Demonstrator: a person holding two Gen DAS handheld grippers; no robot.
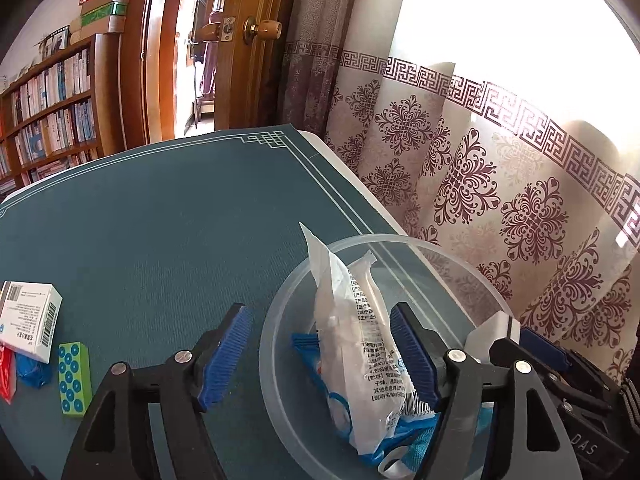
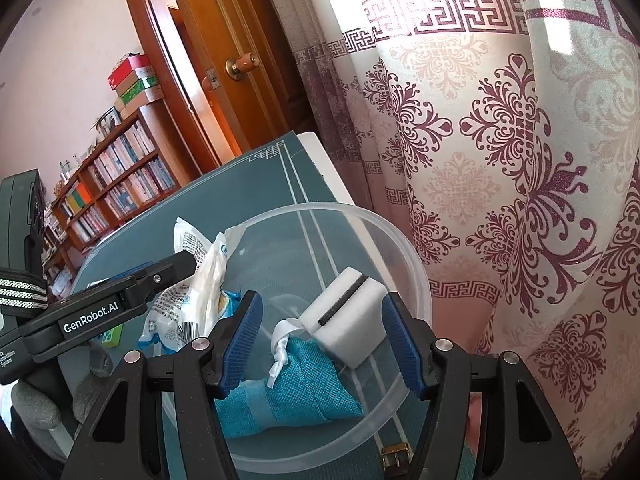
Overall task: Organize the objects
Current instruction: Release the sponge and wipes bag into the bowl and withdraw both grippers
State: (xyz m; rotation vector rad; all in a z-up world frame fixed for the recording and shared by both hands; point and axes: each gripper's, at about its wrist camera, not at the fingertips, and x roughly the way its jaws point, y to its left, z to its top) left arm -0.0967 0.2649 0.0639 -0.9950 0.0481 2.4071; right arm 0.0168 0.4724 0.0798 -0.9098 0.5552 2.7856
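Grippers first. Left gripper (image 1: pixel 320 354): jaws spread wide, gripping nothing; its right pad sits inside the clear plastic bowl (image 1: pixel 280 300) just beside a white printed packet (image 1: pixel 360 344), its left pad outside the rim. Whether that pad touches the packet cannot be told. Right gripper (image 2: pixel 318 346): jaws likewise spread, holding nothing, positioned over the same bowl (image 2: pixel 416 276).

Bowl contents, right wrist view: white sponge block with a dark slot (image 2: pixel 346 320) lying between the right gripper's pads, contact with either pad not determinable; teal fabric pouch (image 2: pixel 296 392) tied with a white ribbon, resting on the bowl floor just beside the block. The packet (image 2: pixel 208 280) stands tilted against the left side of the bowl, top above the rim, with a blue-and-white wrapper (image 1: pixel 392 436) beneath it.

Outside the bowl, on the dark green table mat (image 1: pixel 160 220), well apart to the left: white medicine box (image 1: pixel 28 316), green block with blue dots (image 1: pixel 74 378), a blue item (image 1: pixel 32 372) and a red item (image 1: pixel 6 372), both partly hidden.

Surroundings: patterned curtain (image 1: pixel 500 184) just behind the bowl, wooden door (image 1: pixel 248 40), bookshelf (image 1: pixel 52 108).
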